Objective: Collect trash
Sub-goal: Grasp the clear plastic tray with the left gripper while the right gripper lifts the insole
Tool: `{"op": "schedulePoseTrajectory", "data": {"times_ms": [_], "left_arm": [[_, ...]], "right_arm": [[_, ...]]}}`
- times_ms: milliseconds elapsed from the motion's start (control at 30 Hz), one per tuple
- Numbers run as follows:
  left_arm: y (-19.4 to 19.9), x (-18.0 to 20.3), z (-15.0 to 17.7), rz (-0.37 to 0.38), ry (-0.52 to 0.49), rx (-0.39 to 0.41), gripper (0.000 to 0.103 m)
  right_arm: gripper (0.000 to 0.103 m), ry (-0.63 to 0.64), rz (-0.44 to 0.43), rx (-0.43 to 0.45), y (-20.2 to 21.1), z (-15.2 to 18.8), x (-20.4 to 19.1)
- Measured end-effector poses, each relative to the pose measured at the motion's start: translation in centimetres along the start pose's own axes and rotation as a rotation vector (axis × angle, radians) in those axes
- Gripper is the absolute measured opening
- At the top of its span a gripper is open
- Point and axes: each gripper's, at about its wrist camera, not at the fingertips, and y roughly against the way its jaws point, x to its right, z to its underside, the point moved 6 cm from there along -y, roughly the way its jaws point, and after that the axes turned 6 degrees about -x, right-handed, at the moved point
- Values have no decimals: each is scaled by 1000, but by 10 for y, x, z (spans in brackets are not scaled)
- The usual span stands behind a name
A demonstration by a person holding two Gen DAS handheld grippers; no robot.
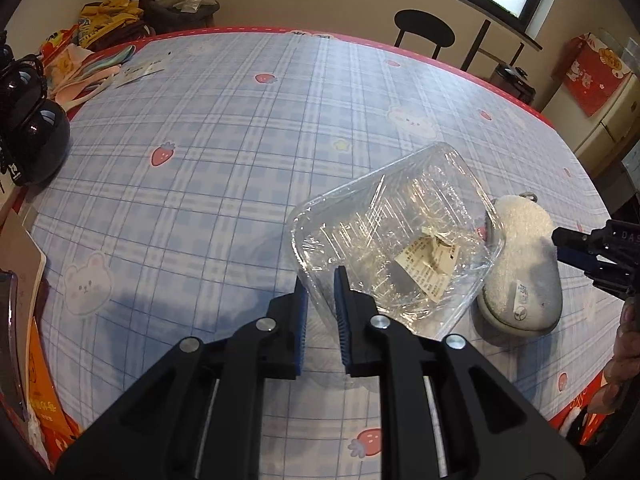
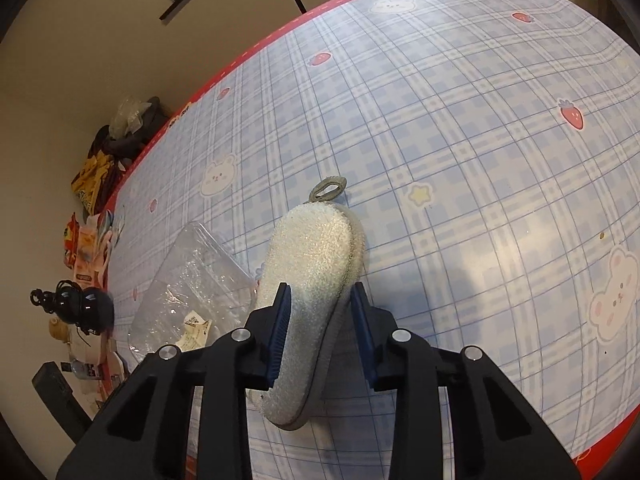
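A clear plastic tray (image 1: 394, 236) with crumpled film and a paper label inside is tilted above the blue checked tablecloth (image 1: 200, 160). My left gripper (image 1: 322, 284) is shut on its near rim. A white fuzzy sponge pad (image 2: 308, 292) with a grey loop lies on the table beside the tray (image 2: 192, 292); it also shows in the left wrist view (image 1: 524, 264). My right gripper (image 2: 320, 300) is open with its fingers either side of the sponge pad, the left pad touching it. The right gripper also appears at the left wrist view's right edge (image 1: 600, 256).
A black helmet-like object (image 1: 32, 140) sits at the table's left edge. Snack packets and clothes (image 1: 104, 28) pile at the far left corner. Books and an orange packet (image 1: 36, 360) lie at the near left. A black chair (image 1: 424, 32) stands beyond the far edge.
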Motion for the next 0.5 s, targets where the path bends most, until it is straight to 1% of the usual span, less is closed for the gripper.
{"op": "schedulePoseTrajectory", "data": {"times_ms": [167,267,333,400,500], "left_arm": [[0,-2,6,3,16,-11,17],[-2,-5,10,9,33,-19,18],[-2,-4,13,16,38,-23,18],[-2,-3,17,13,38,-26,18],[-2,-1,21,28,41,-31,19]], "right_arm": [[31,-17,-67,29,8,-3,-4],[32,-19,-109,44,19,-3,2],[33,-15,-134,51,23,-3,0],[33,-17,-146,54,24,-3,-1],[33,-27,-165,50,23,-2,-3]]}}
